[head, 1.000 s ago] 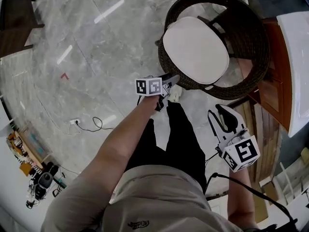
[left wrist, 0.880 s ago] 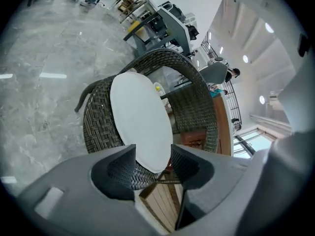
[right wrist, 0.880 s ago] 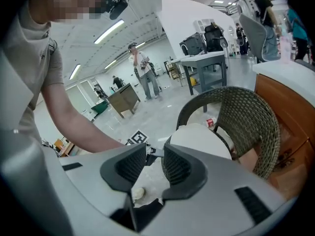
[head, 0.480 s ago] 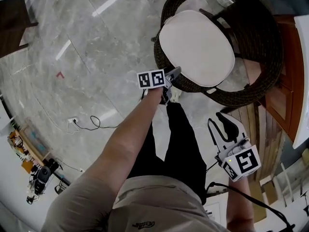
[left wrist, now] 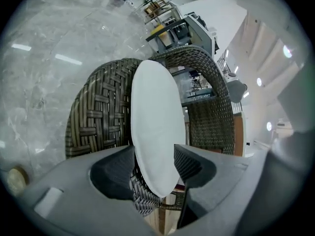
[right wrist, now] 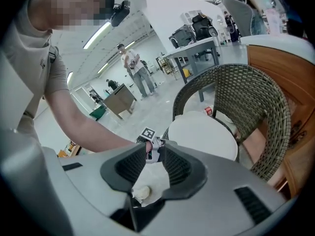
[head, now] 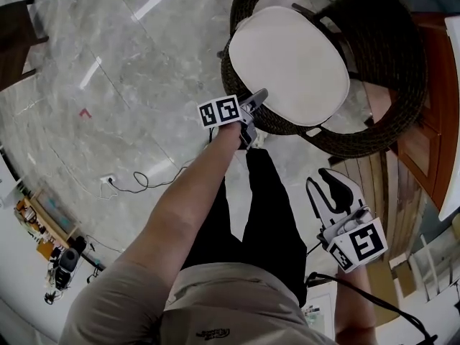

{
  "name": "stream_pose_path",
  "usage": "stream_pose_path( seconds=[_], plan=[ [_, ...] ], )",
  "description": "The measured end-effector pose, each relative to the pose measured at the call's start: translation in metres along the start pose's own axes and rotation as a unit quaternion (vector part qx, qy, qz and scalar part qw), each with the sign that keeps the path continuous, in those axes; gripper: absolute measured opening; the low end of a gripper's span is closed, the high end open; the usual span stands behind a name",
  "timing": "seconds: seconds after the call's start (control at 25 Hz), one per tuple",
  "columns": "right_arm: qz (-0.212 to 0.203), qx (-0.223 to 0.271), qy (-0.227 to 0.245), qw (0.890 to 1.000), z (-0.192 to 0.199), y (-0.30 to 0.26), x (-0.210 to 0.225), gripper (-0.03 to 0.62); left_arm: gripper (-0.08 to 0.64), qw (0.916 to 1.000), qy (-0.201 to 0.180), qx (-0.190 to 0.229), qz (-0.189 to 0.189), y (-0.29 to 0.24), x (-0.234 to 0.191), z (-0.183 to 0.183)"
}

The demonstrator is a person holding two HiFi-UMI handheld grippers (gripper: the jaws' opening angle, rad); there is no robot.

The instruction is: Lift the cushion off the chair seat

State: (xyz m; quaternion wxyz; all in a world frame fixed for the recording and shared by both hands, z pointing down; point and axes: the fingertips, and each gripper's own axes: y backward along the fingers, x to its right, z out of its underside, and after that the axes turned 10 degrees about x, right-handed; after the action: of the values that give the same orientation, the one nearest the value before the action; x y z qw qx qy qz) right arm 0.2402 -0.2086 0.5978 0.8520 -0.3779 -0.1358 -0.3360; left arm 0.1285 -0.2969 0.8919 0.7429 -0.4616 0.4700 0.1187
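Observation:
A white oval cushion lies on the seat of a round dark wicker chair. My left gripper is at the cushion's near edge, level with the chair's front rim. In the left gripper view the cushion shows edge-on, and its near rim lies between the jaws of my left gripper. Those jaws have just been opening and stand wide, not pressing on it. My right gripper hangs open and empty lower right, short of the chair. In the right gripper view the cushion lies ahead of my right gripper.
A wooden cabinet with a white top stands right of the chair. A cable and socket lie on the marble floor at the left. A dark table is far left. People stand far off.
My left gripper has moved forward from the chair's front rim to the cushion's near edge. The right gripper has sunk slightly and kept its opening.

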Motion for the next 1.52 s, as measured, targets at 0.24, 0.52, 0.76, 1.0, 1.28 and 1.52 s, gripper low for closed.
stream_pose_path(
  seconds=[0.24, 0.52, 0.76, 1.0, 1.28, 1.52],
  plan=[
    [-0.002, -0.002, -0.012, 1.0, 0.01, -0.005, -0.002, 0.121, 0.246, 0.9984, 0.018, 0.015, 0.052, -0.022, 0.016, -0.008],
    [0.006, -0.003, -0.024, 1.0, 0.02, -0.004, 0.007, 0.121, 0.245, 0.994, 0.026, 0.007, 0.106, -0.065, 0.047, -0.021],
    [0.015, 0.006, -0.026, 1.0, 0.017, 0.0, 0.011, 0.117, 0.109, 0.9955, 0.025, 0.012, 0.09, -0.079, 0.057, -0.026],
    [0.02, 0.013, -0.022, 0.999, 0.013, 0.005, 0.01, 0.114, 0.077, 0.9942, 0.026, 0.013, 0.104, -0.071, 0.068, -0.027],
    [0.019, 0.028, -0.005, 0.999, -0.002, 0.012, -0.007, 0.103, 0.067, 0.9937, 0.016, 0.018, 0.109, -0.045, 0.086, -0.03],
    [0.014, 0.041, 0.006, 0.999, -0.016, 0.02, -0.031, 0.098, 0.063, 0.9931, 0.011, 0.019, 0.116, 0.003, 0.094, -0.031]
  ],
)
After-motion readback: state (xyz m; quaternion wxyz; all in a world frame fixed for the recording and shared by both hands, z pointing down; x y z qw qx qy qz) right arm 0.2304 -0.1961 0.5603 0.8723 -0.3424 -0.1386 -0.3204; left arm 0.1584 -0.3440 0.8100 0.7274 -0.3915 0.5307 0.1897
